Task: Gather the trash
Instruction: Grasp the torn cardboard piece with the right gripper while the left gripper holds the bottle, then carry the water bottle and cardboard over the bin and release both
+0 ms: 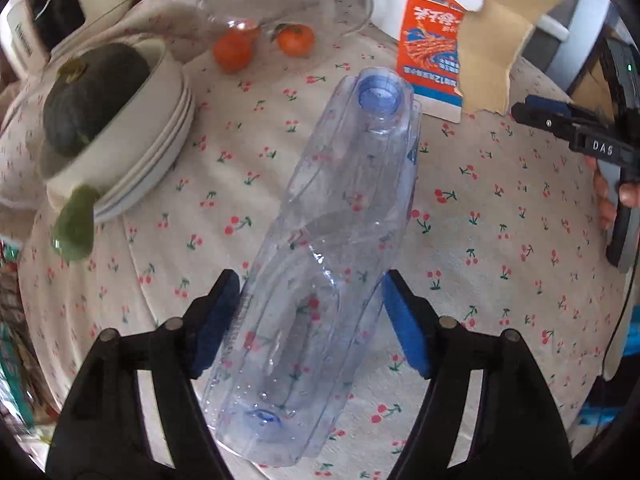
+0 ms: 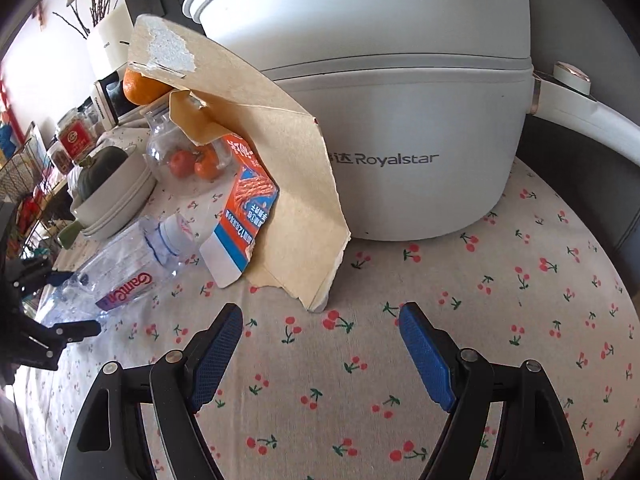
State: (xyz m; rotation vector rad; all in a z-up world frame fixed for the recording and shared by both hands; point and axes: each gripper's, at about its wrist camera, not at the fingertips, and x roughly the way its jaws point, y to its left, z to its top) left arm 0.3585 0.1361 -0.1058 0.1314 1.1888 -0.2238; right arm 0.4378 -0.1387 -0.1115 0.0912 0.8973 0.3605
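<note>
Two pieces of trash matter most to you right now: the empty plastic bottle [image 1: 328, 264] between your left gripper [image 1: 310, 300]'s pads, and the torn cardboard [image 2: 280, 184] leaning against the white cooker [image 2: 384, 120] ahead of your right gripper [image 2: 320, 344]. Your left jaws stand fairly wide, with the blue pads touching or very nearly touching the bottle's sides near its base; you cannot tell from this view whether they truly bear on it yet. The bottle lies on the cherry-print tablecloth [image 1: 500, 240] with its neck pointing away from you toward the orange carton [image 1: 432, 48]. Expect it to be very light, thin-walled and slick, so it will likely dent and may squirt forward out of the pads if you squeeze hard. The ribbed lower body where you are now looks a fair place to hold, as the ridges should give some bite; close gently until the wall just gives. Your right jaws stand wide and hold nothing, hovering over bare cloth just short of the cardboard's ragged lower corner. That sheet is probably light and stiff but floppy at the torn edge, so take it by an edge further in, pinching across its thickness.
</note>
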